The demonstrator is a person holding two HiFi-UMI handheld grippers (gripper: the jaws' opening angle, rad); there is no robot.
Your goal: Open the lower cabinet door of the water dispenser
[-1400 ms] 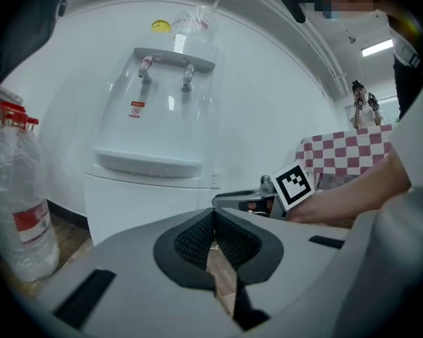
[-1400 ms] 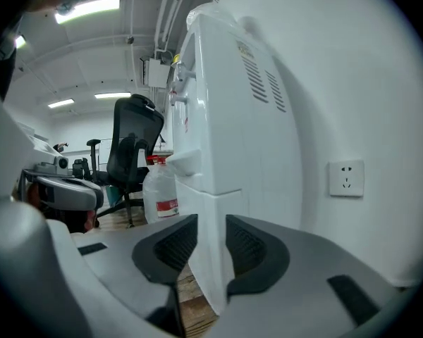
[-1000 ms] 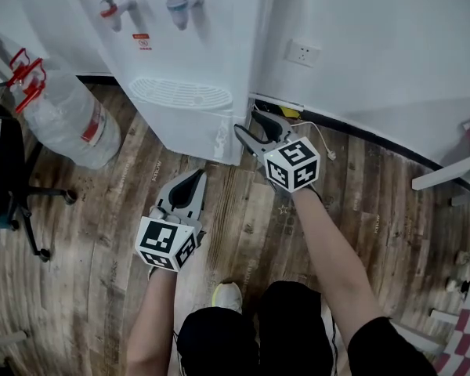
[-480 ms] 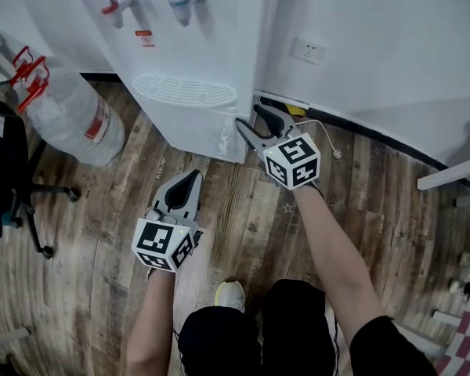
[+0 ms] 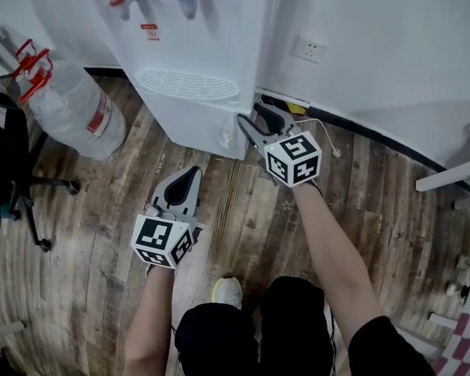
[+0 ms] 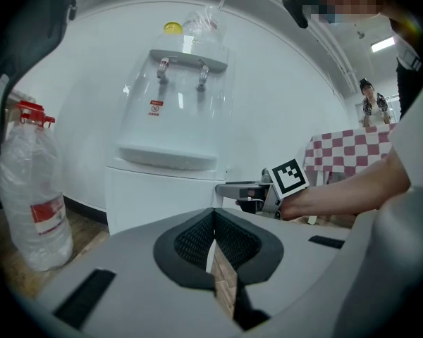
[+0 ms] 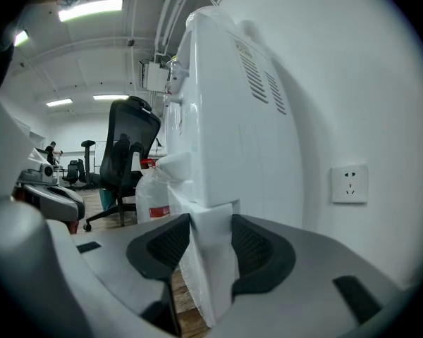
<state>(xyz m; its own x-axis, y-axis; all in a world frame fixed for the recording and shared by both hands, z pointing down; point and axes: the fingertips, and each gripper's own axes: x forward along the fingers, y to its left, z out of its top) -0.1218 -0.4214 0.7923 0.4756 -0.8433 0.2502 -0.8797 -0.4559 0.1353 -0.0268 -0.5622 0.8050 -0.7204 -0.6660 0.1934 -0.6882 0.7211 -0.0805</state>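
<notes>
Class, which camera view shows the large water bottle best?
Left gripper view: the water bottle stands nearly whole, side-on. Head view shows it from above; right gripper view shows only part, behind the dispenser.

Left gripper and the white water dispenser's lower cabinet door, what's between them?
Only bare brown wood-plank floor, from left gripper to lower cabinet door, in the head view.

The left gripper [image 5: 189,174] was shut tight with nothing in it. The right arm reached forward, and the right gripper [image 5: 252,117] was closing on the door corner [image 7: 210,253].
</notes>
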